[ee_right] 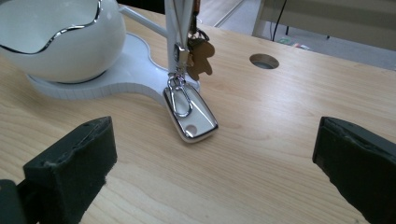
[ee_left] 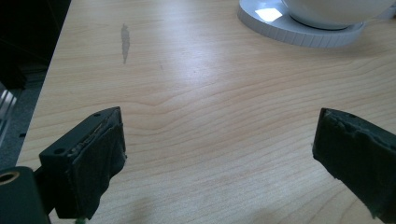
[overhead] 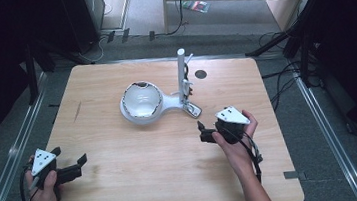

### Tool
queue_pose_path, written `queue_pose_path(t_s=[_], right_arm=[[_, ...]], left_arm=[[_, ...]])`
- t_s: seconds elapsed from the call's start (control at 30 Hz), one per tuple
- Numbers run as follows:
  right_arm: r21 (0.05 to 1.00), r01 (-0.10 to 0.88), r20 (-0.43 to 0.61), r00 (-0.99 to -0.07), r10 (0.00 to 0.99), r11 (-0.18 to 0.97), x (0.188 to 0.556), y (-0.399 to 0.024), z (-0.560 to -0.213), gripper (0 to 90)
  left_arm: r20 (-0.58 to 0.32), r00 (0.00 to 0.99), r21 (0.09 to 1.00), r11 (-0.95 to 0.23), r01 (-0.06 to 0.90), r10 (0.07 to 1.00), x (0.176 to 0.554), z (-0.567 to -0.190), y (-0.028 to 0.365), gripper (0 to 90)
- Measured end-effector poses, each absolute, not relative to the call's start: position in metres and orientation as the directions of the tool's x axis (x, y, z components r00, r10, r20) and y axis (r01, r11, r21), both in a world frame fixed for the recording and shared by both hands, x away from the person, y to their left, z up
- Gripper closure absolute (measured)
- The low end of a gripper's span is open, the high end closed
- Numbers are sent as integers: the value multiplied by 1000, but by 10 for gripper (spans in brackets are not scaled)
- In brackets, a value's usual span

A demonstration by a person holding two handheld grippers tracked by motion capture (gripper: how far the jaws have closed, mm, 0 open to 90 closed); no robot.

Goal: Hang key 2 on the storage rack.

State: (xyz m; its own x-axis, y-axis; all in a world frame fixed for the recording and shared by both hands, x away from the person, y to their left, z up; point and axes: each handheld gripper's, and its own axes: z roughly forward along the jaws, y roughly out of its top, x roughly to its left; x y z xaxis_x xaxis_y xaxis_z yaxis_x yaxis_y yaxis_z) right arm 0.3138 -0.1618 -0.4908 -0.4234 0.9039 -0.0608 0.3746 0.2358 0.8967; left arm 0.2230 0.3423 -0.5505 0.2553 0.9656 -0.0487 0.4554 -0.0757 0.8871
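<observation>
1. Silver key fob is lying on the wooden table, hanging from the white stand's post beside the bowl
2. Right gripper is facing it with jaws spread wide, holding nothing – left gripper is resting released, well apart
3. Risk: a jaw is likely snagging the clip or gingerbread charm – tugging could topple the stand

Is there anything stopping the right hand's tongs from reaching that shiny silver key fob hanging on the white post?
Probably not: the right tongs stand open, and bare wooden table lies between them and the silver key fob.
</observation>
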Motion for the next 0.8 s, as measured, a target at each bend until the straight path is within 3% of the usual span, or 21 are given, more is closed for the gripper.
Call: queue_pose_path(t_s=[0.8], right_arm=[[884,426,-22,-375,927,194,275,-243,-524,3]], left_arm=[[-41,256,884,-84,459,966,223,-550,341,26]])
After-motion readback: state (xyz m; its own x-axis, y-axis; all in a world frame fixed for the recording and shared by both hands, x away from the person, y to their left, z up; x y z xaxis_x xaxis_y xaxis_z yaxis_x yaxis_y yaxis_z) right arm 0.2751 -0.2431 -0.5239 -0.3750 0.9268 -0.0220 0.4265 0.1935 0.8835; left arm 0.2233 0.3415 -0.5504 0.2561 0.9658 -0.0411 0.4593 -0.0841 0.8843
